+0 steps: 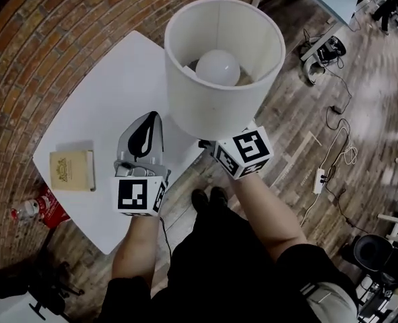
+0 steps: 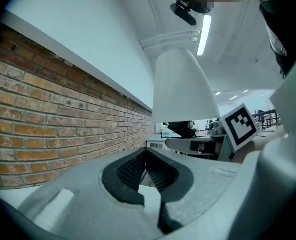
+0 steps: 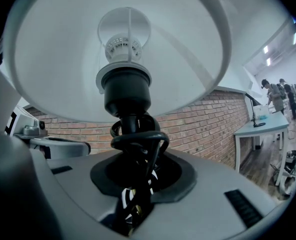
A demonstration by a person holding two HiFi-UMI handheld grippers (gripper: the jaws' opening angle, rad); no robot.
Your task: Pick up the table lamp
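The table lamp has a white drum shade (image 1: 209, 110) with a round bulb (image 1: 217, 68) inside, and it hangs in the air above the edge of the white table (image 1: 91, 113). From below, the shade (image 3: 57, 59), a black socket (image 3: 125, 91) and a thin stem wound with black cable show. My right gripper (image 3: 137, 156) is shut on that stem; in the head view its jaws are hidden under the shade, only its marker cube (image 1: 246, 153) showing. My left gripper (image 1: 153, 118) is level beside the lamp, its pads (image 2: 135, 169) meeting with nothing between them. The shade (image 2: 180, 89) stands to its upper right.
A tan book (image 1: 72, 170) lies on the table's near left corner. A red packet and a bottle (image 1: 37, 208) lie on the floor by it. Cables and a power strip (image 1: 318, 180) run over the wooden floor at right. A brick wall (image 2: 42, 119) is at left.
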